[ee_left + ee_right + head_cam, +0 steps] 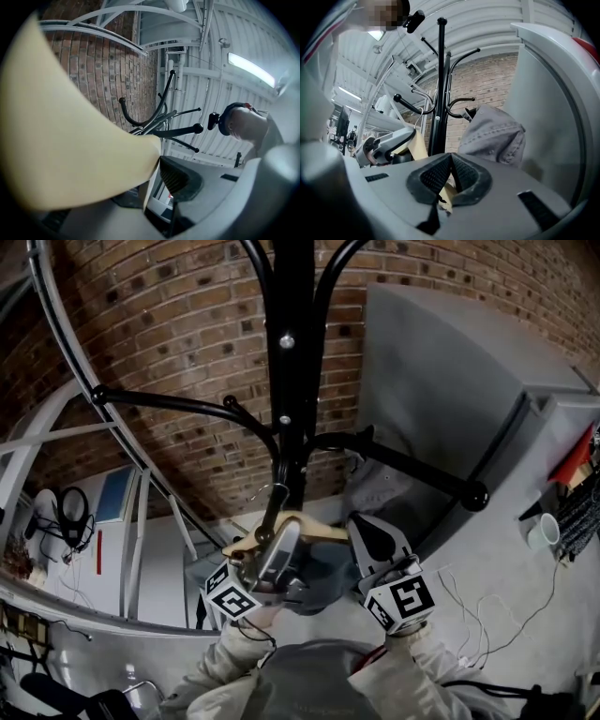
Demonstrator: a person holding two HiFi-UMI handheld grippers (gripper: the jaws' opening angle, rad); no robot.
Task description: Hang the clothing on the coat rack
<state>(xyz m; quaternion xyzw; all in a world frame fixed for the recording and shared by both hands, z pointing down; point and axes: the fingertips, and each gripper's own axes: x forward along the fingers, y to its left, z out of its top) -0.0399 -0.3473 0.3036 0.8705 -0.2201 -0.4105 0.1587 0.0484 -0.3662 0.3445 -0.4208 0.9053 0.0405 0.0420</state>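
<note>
Pale wood of the hanger filled most of the left gripper view, pressed against the ribbed pad. So your left gripper was clenched on the hanger near its neck. In the head view the hanger's long axis ran roughly from 9 to 3 o'clock, spanning the gap between your two grippers. Your right gripper had its pads closed together with a sliver of the same pale wood pinched low between them, so I judge it was gripping the hanger's right end.

The grey garment sat bunched at about 1 o'clock from the right gripper, just beside a short hook of the coat rack. I could not tell whether it hung on the hanger's shoulder or on the rack itself.

The hanger's metal hook rose toward 12 o'clock from your left gripper, just beside the black pole. The long ball-tipped arm lay at 2 o'clock from it. Your left gripper was the nearer one to the hook, so the lift onto a peg would likely be steered from that side.

Behind the rack stood the brick wall, with a grey cabinet at 2 o'clock.
</note>
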